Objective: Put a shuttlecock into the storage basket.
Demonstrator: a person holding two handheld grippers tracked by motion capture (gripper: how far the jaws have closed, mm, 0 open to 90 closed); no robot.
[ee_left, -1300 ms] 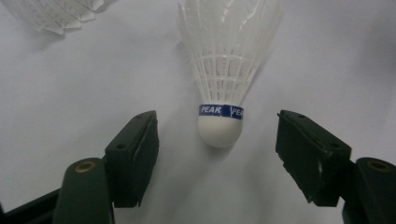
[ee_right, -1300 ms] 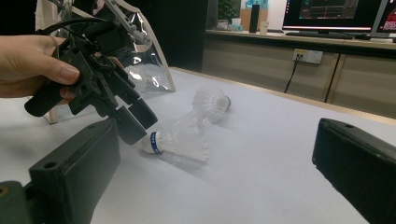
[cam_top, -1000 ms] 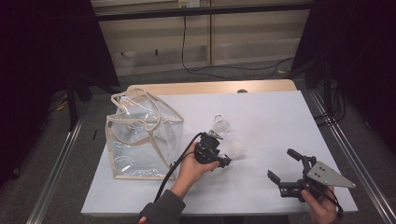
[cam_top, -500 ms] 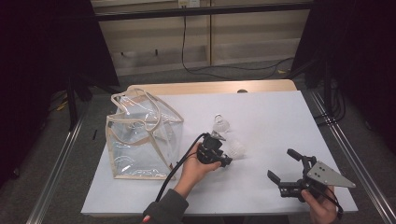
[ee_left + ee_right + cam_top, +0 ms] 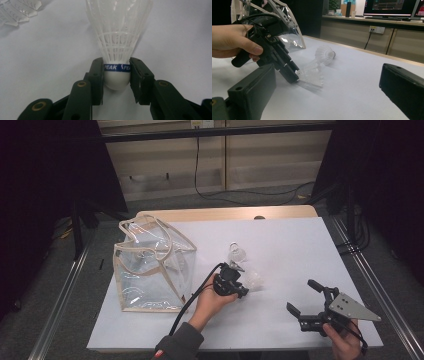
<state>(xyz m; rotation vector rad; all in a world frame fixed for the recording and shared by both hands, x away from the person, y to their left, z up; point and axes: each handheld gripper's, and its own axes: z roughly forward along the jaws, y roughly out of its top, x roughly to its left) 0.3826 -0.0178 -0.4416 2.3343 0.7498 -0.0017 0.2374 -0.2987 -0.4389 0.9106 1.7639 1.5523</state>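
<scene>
The left gripper (image 5: 243, 290) is clasping a white shuttlecock (image 5: 117, 37) by its rounded cork base, one black jaw pressing on each side at the blue band; the jaws have just been closing onto it. The shuttlecock is lying on the white table (image 5: 290, 245), its skirt fanning away beyond the fingertips. A second shuttlecock (image 5: 237, 253) is resting just past it, apart from the jaws. A clear plastic bag (image 5: 150, 267) is standing beside the person's left hand (image 5: 207, 301). The right gripper (image 5: 306, 298) is hovering well apart, its jaws spread wide with nothing between them.
</scene>
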